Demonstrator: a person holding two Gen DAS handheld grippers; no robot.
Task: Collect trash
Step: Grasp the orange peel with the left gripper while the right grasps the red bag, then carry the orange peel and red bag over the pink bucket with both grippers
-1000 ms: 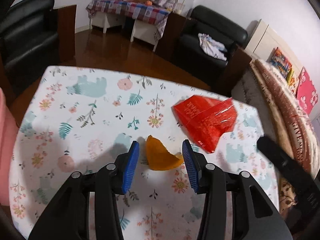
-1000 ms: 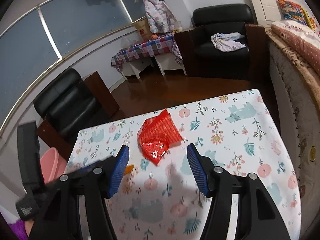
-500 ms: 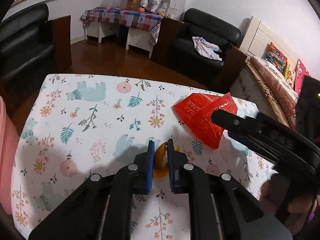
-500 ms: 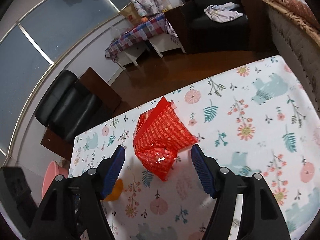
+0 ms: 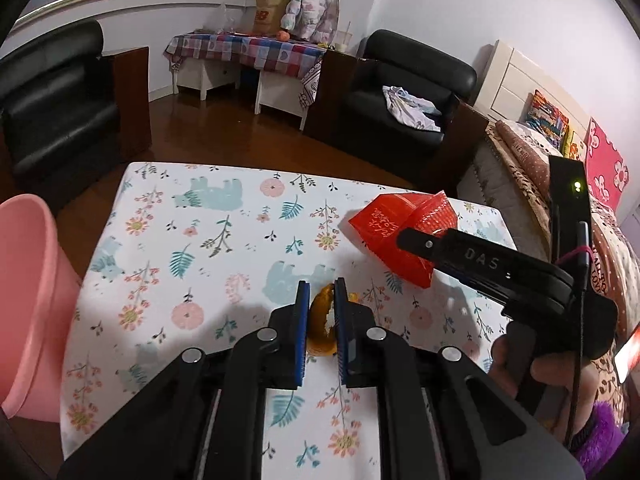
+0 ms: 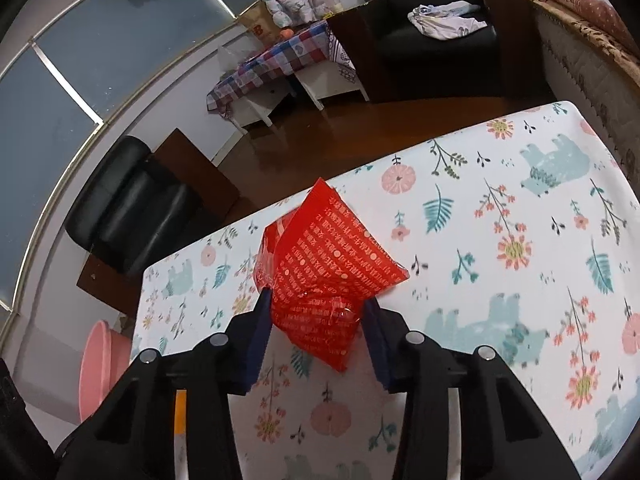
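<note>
Now-pinched peel [image 5: 320, 326] near table [image 5: 168, 240] middle.

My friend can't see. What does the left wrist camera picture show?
The left gripper pinches a curled orange peel over a floral tablecloth-covered table. To its right, the right gripper is closing around a crinkly red plastic wrapper; a pink plastic bin stands left.

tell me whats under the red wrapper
Only the floral tablecloth shows around the red wrapper; whatever lies directly beneath it is covered. The orange peel sits apart.
</note>
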